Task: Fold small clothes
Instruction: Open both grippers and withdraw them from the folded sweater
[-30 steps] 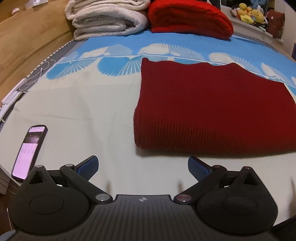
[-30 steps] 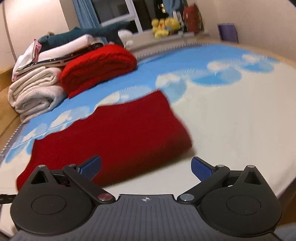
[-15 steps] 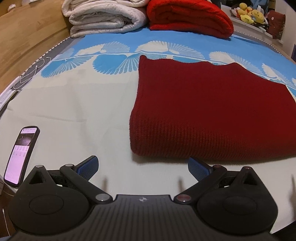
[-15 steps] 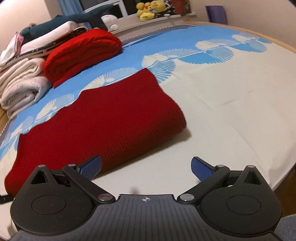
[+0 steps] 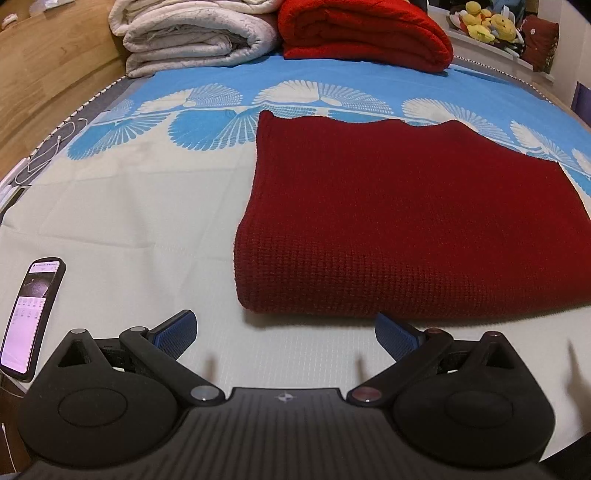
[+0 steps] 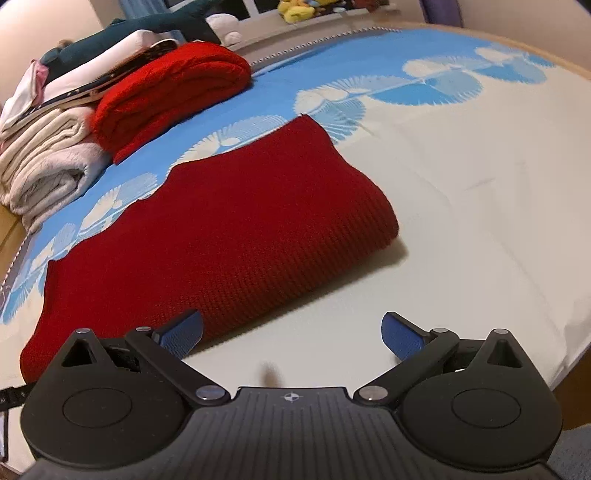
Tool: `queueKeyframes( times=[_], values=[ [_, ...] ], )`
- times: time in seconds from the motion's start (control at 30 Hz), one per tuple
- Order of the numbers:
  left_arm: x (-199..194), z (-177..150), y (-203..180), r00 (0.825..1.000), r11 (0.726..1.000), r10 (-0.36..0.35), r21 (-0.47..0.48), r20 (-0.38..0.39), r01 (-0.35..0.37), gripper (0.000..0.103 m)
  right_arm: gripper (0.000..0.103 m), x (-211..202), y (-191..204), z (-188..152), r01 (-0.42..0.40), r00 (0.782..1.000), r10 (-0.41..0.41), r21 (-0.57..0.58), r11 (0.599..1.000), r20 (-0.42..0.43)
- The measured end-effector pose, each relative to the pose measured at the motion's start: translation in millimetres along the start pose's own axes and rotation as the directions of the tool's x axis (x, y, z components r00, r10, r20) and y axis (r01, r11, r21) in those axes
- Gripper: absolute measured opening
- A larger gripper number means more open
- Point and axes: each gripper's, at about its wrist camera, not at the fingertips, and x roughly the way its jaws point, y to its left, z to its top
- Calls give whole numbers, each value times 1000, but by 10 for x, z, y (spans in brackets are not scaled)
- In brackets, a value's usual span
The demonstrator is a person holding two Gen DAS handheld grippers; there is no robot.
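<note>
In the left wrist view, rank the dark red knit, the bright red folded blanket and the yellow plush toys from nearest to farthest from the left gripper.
From the left gripper:
1. Dark red knit, just ahead, slightly right.
2. Bright red folded blanket, at the bed's far end.
3. Yellow plush toys, on the ledge beyond, far right.

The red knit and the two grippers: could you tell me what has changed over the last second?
Both grippers moved in toward the knit's near folded edge: the left gripper by its left corner, the right gripper swinging to the right corner. Nothing was gripped; both stayed open. Knit, phone and stacked laundry stayed put.
</note>
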Motion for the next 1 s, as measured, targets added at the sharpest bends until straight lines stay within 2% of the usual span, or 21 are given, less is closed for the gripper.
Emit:
queueKeyframes(
  times=[0.27, 0.5, 0.8, 0.9, 1.0],
  values=[
    [32, -11, 11, 1000, 1000, 2, -13, -16, -2, 103, 102, 30, -39, -10, -6, 1000, 6, 29, 1000, -20],
    [24, -7, 51, 1000, 999, -8, -35, -22, 7, 103, 102, 94, -242, 15, -46, 997, 60, 228, 973, -54],
    [-5, -6, 58, 999, 999, -22, -48, -23, 21, 103, 102, 150, -329, -6, -54, 995, 80, 330, 942, -66],
    [-16, 1, 83, 999, 998, -25, -63, -23, 23, 103, 102, 172, -368, -23, -72, 993, 103, 386, 920, -62],
    [-2, 10, 120, 999, 996, -21, -85, -33, 18, 103, 102, 204, -440, -47, -84, 993, 116, 477, 875, -38]
  ],
)
